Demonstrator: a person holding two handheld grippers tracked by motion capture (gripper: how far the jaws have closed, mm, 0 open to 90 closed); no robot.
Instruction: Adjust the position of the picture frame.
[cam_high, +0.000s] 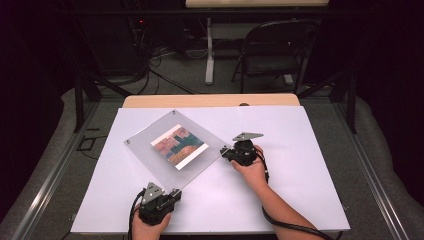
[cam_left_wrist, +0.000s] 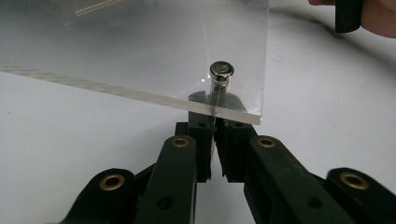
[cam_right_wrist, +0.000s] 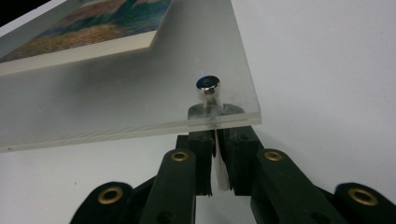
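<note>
White board (cam_high: 280, 200) covers the wooden table (cam_high: 150, 101); black folding chair (cam_high: 277, 50) stands behind. Left gripper (cam_high: 172, 192) and right gripper (cam_high: 226, 151) each clamp a corner of the clear acrylic picture frame (cam_high: 150, 137). No readable writing.

Clear acrylic photo frame (cam_high: 173, 147) lying flat, rotated diagonally, colourful print inside

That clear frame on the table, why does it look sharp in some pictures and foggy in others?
High view: even light, dark surroundings, and the acrylic frame reads as a pale grey sheet on the white table. Left gripper view: crisp at the metal stud, hazy farther back. Right gripper view: its stud glints, the panel looks milky, and the print is soft.
</note>
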